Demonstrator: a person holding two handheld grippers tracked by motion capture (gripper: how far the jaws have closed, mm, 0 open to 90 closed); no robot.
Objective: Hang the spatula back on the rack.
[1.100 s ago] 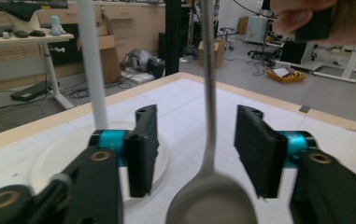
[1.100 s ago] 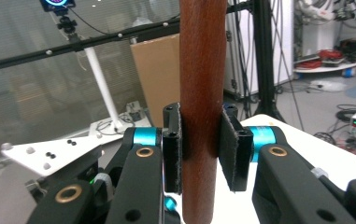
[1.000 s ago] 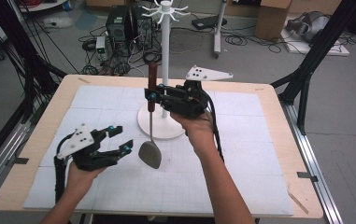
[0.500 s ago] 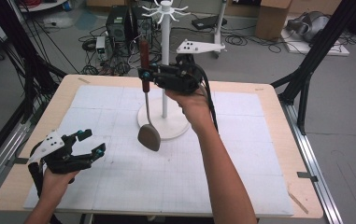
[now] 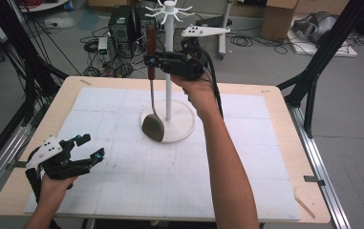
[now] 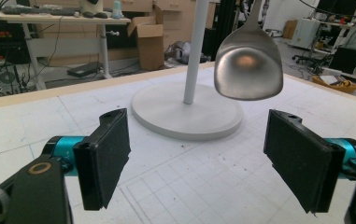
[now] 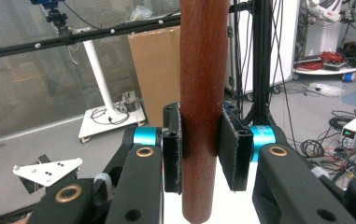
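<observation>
Right hand-held gripper [image 5: 152, 60] clamped on ladle [image 5: 152, 95] wooden handle, ladle hanging upright above counter [image 5: 265, 143], bowl beside stand [image 5: 169, 71] base. Left hand-held gripper [image 5: 85, 147] jaws just opened wide, nothing between, low over counter near left edge.

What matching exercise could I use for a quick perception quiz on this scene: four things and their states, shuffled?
Things:
1. spatula
2. left gripper
3. right gripper
4. white stand

States:
A. open, with nothing between the jaws
B. standing on the table
C. hanging upright, head above the table
D. shut on a wooden handle

Pairs: 1-C, 2-A, 3-D, 4-B
</observation>
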